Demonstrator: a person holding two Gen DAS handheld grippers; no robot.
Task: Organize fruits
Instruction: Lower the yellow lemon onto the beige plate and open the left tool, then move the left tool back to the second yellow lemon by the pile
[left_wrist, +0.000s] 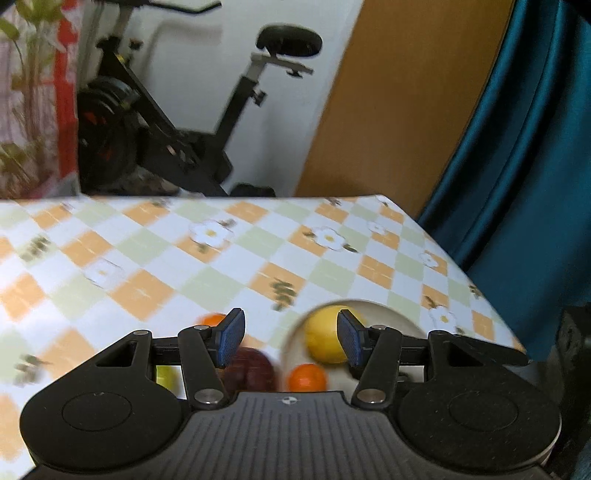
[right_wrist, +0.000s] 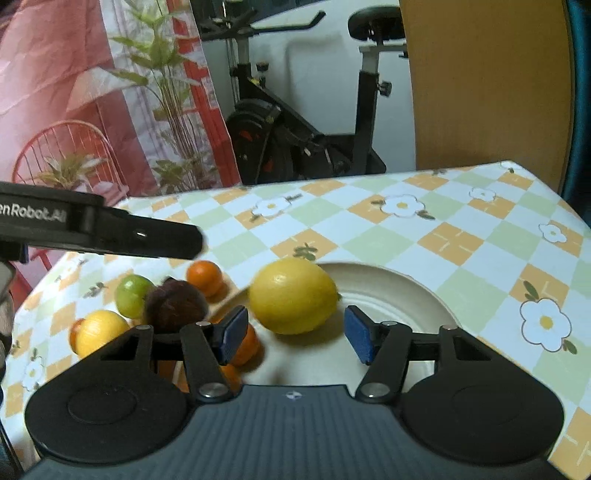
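A yellow lemon (right_wrist: 293, 295) lies on a cream plate (right_wrist: 399, 291), with a small orange (right_wrist: 247, 343) at the plate's left edge. Left of the plate on the table lie a dark purple fruit (right_wrist: 173, 304), a green fruit (right_wrist: 133, 295), an orange (right_wrist: 204, 277) and a yellow-orange fruit (right_wrist: 98, 330). My right gripper (right_wrist: 295, 338) is open and empty, just short of the lemon. My left gripper (left_wrist: 290, 339) is open and empty above the lemon (left_wrist: 325, 338), the orange (left_wrist: 307, 377) and the purple fruit (left_wrist: 253, 369). The left gripper's body (right_wrist: 96, 230) shows in the right wrist view.
The table has a checked flower-print cloth (right_wrist: 443, 229). Behind it stand an exercise bike (right_wrist: 295, 140), a wooden panel (right_wrist: 487, 85), a teal curtain (left_wrist: 524, 147) and plants (right_wrist: 166, 92). The table's right edge (left_wrist: 480, 288) is near the plate.
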